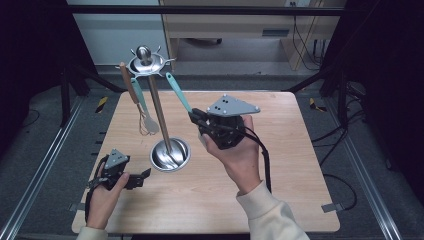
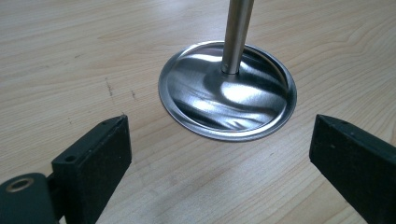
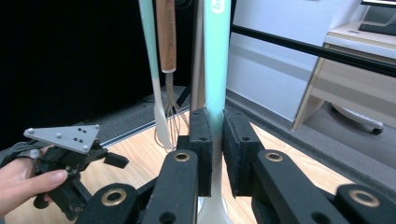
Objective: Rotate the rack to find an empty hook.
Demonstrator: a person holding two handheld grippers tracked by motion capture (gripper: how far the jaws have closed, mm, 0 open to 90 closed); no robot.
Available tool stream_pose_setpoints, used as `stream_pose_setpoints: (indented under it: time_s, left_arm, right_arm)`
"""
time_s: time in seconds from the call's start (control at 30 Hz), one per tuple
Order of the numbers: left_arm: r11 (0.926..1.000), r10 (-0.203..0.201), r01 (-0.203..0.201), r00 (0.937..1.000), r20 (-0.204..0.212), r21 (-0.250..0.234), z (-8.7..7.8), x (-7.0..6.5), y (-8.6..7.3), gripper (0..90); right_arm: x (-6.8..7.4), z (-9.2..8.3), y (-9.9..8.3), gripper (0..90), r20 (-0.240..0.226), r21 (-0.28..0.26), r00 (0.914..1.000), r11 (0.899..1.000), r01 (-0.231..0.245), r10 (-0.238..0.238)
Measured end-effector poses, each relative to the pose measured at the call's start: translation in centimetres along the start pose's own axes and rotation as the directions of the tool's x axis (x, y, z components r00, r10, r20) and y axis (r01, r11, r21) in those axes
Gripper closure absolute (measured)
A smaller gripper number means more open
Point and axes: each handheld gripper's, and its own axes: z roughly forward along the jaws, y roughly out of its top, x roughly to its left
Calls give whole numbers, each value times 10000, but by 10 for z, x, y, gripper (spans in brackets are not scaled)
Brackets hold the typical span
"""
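A steel utensil stand point(image 1: 159, 112) rises from a round base point(image 1: 170, 154) in the table's middle, with a ring of hooks point(image 1: 145, 61) on top. A wooden-handled whisk point(image 1: 129, 85) and a teal-handled spatula point(image 1: 143, 102) hang from it. My right gripper point(image 1: 195, 116) is shut on the tilted teal handle of a third utensil point(image 1: 177, 91), whose upper end lies close under the ring's right side. The right gripper view has the jaws point(image 3: 215, 126) clamped on that handle point(image 3: 216, 65). My left gripper point(image 1: 145, 175) rests open on the table, its jaws point(image 2: 222, 140) facing the base point(image 2: 227, 91).
The wooden table point(image 1: 280, 165) has free room to the right and along the front edge. A metal frame bar point(image 1: 200, 10) crosses behind the stand, and rails run along both sides of the table. A cable trails from the right gripper over the wrist.
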Motion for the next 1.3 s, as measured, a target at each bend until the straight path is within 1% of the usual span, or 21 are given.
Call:
stream_pose_setpoints:
  time_s: [0.1,0.27,0.73,1.07,1.3]
  left_arm:
    - [10000,-5,5,10000,5,-9,0,0,0,54]
    - [10000,-15,15,10000,0,-28,0,0,0,54]
    - [10000,-19,19,10000,5,-42,0,-1,0,54]
    - [10000,-57,57,10000,-10,-80,-1,0,0,54]
    - [10000,-80,80,10000,1,-42,-1,1,0,54]
  right_arm:
    - [2,1,1,828,-94,-104,10000,9999,25,-25]
    - [4,3,3,828,-183,-116,9998,9999,48,-50]
    - [5,10,2,827,-155,80,9999,10000,45,-44]
    - [7,19,-2,827,-190,40,9998,10000,-76,77]
    - [7,26,-6,826,-164,-90,9998,9999,-144,143]
